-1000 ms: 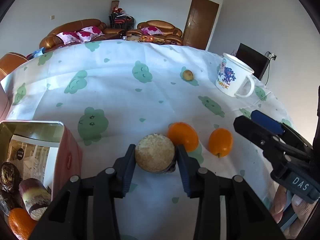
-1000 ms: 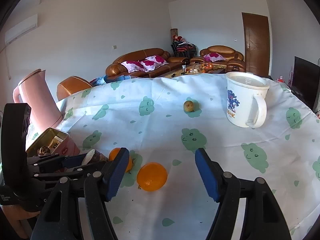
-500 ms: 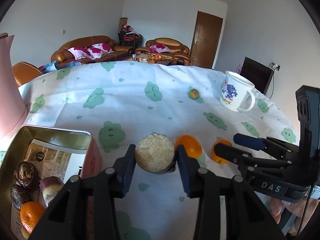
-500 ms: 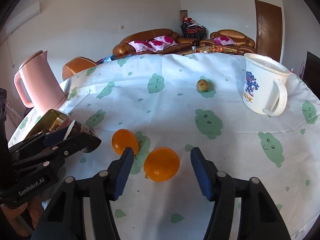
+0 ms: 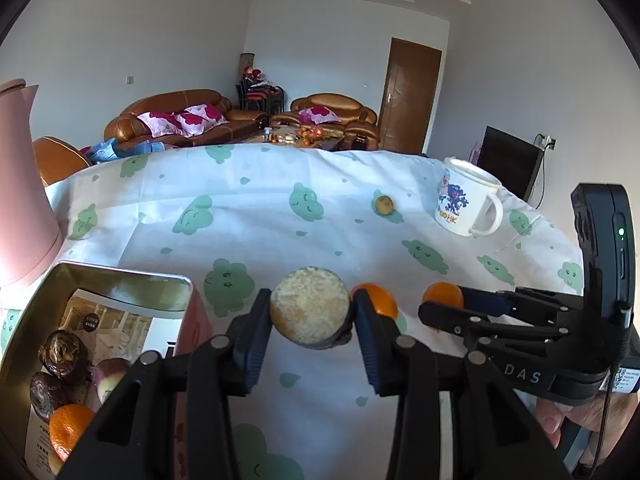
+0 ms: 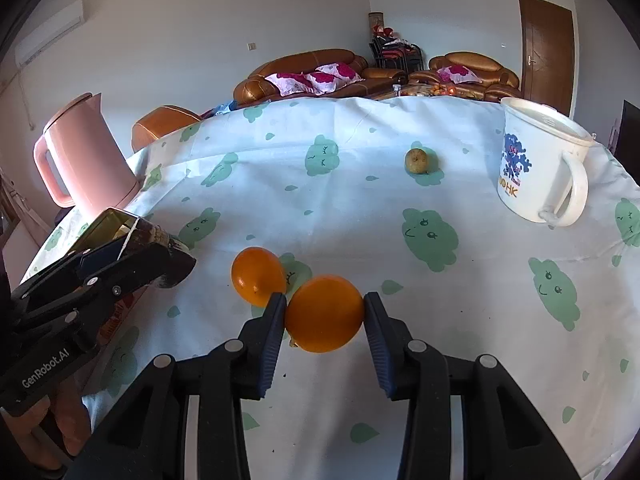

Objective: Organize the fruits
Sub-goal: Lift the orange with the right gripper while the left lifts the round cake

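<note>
My left gripper [image 5: 311, 317] is shut on a round pale crumbly fruit half with a dark rind [image 5: 310, 307] and holds it above the cloth, right of the open tin [image 5: 120, 280]. The tin holds dark fruits [image 5: 62, 354], a purple-white fruit [image 5: 112, 376] and an orange [image 5: 66, 428]. My right gripper [image 6: 324, 314] has its jaws closed against both sides of an orange [image 6: 324, 312] on the cloth. A second orange [image 6: 258, 276] lies just left of it. A small brownish fruit [image 6: 416, 161] lies further back.
A white mug with a blue print [image 6: 540, 164] stands at the right. A pink kettle [image 6: 84, 160] stands at the left behind the tin [image 6: 104, 228]. The table edge drops off behind, with sofas beyond.
My right gripper moved forward over the nearer orange and closed its jaws on it. My left gripper lifted the pale fruit and drew back toward the tin.
</note>
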{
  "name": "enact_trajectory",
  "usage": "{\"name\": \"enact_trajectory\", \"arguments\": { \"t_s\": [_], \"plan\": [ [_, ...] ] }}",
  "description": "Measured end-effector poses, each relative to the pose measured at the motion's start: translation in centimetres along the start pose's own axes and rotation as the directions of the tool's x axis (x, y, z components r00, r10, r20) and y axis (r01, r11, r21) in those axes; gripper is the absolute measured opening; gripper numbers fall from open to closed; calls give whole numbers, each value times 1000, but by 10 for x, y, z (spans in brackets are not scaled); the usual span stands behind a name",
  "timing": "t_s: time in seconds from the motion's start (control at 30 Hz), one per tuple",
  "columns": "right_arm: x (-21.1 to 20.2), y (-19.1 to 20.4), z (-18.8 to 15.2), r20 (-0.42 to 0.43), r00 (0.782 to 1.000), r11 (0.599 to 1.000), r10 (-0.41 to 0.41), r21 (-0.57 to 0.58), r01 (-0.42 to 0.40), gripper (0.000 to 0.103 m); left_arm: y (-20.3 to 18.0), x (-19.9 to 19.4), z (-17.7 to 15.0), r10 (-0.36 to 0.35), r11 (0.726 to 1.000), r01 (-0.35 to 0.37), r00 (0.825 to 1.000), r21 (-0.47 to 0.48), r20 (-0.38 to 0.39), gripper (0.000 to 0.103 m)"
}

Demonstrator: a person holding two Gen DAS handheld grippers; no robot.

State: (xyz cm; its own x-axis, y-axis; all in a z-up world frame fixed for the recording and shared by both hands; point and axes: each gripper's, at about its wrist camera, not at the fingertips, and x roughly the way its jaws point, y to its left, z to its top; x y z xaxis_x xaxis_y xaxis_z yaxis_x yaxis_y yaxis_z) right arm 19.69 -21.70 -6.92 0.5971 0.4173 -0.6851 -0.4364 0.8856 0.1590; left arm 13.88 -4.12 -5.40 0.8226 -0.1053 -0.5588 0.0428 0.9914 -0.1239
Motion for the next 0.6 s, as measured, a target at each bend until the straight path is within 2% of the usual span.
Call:
{"name": "enact_trajectory", "arguments": {
  "t_s": [0.3, 0.6],
  "plan": [
    [-20, 4, -2, 102, 995, 1000, 20, -20, -18, 42, -5, -5, 0, 3, 1000, -4, 1000, 26, 27, 42],
    [-32, 7, -3, 164, 986, 999, 24, -41, -18, 42, -13, -14, -1, 8, 998, -13, 997, 66, 77, 42]
  ]
}}
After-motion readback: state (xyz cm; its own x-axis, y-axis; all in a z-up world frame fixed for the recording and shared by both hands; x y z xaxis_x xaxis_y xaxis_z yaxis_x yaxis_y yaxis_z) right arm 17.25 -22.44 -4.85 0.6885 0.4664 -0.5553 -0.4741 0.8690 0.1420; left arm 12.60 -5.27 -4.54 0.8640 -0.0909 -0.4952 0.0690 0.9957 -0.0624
